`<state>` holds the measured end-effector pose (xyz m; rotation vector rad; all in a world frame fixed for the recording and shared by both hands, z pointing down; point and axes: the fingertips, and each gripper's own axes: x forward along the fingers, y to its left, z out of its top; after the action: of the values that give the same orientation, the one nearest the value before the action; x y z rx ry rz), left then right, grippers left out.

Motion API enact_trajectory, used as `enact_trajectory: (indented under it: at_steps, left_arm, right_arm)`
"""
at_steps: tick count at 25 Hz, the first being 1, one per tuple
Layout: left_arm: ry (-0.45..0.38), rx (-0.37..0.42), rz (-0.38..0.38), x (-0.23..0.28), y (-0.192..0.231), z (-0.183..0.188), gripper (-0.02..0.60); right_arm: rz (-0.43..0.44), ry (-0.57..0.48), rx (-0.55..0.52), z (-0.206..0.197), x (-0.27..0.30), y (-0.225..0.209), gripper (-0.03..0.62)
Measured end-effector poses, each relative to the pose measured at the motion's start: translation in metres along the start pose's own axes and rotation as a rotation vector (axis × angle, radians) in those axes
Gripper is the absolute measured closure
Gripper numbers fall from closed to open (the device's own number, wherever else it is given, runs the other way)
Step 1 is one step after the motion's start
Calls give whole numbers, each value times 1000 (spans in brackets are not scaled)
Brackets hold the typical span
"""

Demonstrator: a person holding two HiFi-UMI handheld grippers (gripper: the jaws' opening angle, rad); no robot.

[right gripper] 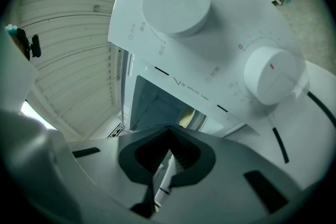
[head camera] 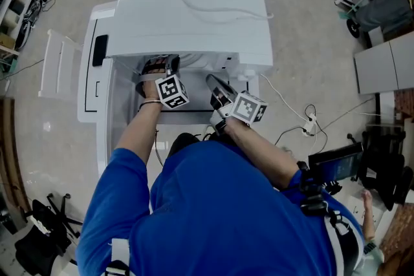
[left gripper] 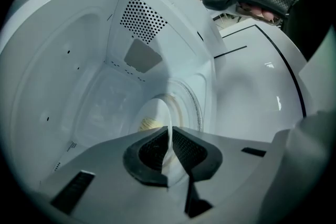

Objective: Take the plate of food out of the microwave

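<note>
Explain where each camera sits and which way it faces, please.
Head view: on the person's head, looking down at the microwave; both arms, left hand-held gripper, right hand-held gripper.
Left gripper view: on that gripper, facing the cavity; jaws clamp the plate.
Right gripper view: facing the control panel; jaws shut.
Shared: all three show the microwave.

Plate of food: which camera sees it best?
The left gripper view: the plate sits inside the microwave, its rim pinched by the left gripper. The right gripper view catches only a yellowish sliver; the head view hides it.
</note>
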<state>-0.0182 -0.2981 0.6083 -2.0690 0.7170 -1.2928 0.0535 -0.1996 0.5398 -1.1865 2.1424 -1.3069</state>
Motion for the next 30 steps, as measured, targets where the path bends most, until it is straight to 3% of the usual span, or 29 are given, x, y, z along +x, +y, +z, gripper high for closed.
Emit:
enact_trajectory:
  at_steps: [30]
  left_arm:
    - [-41,-12,-13,-45,-31,5,548]
  right_arm:
    - [-40,64,59,-30,26,-20,599]
